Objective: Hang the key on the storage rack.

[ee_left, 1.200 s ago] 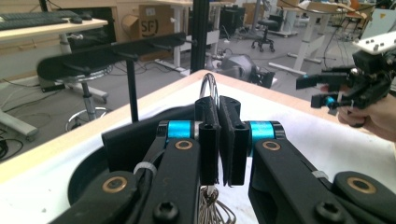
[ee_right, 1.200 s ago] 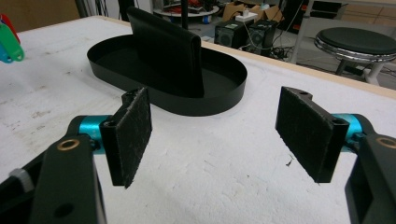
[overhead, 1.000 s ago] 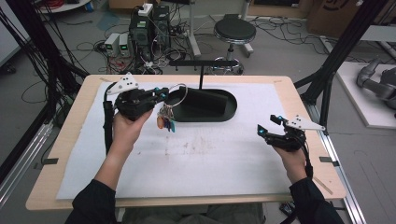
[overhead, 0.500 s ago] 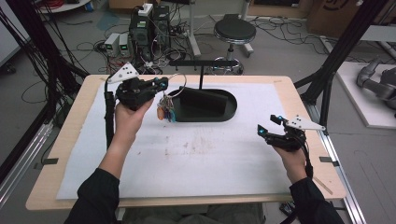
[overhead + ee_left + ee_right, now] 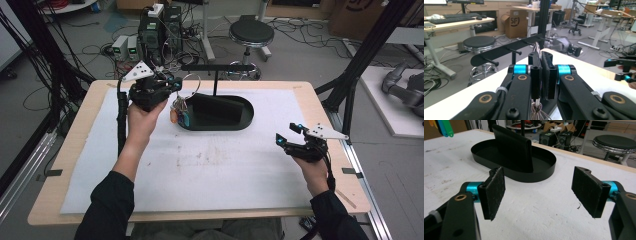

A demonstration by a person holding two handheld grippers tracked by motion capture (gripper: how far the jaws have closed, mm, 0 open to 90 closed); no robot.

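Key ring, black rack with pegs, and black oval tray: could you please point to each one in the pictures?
key ring (image 5: 190, 84), high view, on the wire loop above the left gripper.
black rack (image 5: 499, 51), left gripper view, on its flat bar.
black oval tray (image 5: 541, 173), right gripper view, on its outer wall.

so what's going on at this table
A person works with a gripper in each hand. The left gripper is shut on a metal key ring with keys and coloured tags hanging below, held up near the pegs of a black hook rack that stands in a black oval tray. The ring is not yet on a peg. The right gripper hovers open over the white mat, holding nothing.
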